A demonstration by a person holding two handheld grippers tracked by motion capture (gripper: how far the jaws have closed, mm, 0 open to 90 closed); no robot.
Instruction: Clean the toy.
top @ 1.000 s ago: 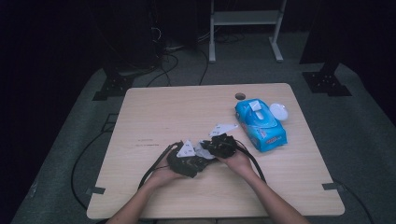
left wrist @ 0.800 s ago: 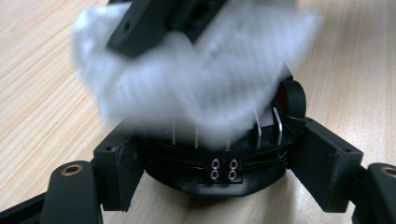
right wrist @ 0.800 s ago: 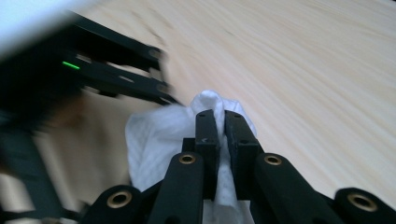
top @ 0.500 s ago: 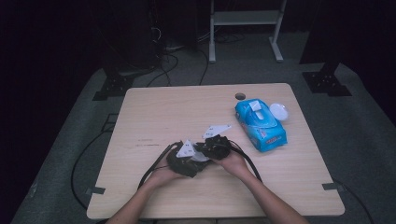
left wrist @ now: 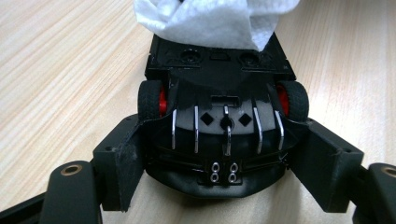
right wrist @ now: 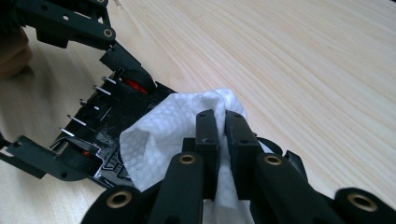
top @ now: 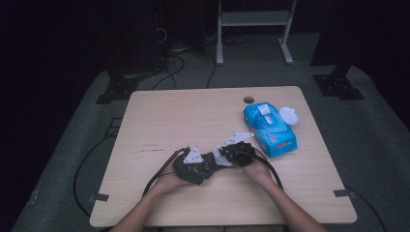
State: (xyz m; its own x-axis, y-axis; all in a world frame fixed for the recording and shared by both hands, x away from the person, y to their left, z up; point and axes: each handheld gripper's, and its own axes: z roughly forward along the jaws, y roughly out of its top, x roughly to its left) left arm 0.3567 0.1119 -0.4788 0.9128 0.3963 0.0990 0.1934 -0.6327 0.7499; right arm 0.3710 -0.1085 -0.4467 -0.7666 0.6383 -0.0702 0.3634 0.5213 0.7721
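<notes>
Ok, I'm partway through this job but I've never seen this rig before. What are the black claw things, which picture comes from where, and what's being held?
No robot arm here: a person holds a two-jaw tool in each hand. The high view looks down on the wooden table from above; the other two pictures come from cameras riding on each tool, looking along its jaws.

The left gripper is clamped on a black toy car with red wheel hubs, turned underside up. The right gripper is shut on a white wipe that rests on the car's underside, apparently cleaning it.

Also on the table: a blue wipes pack, a small white round thing beside it, and the grippers' cables.
</notes>
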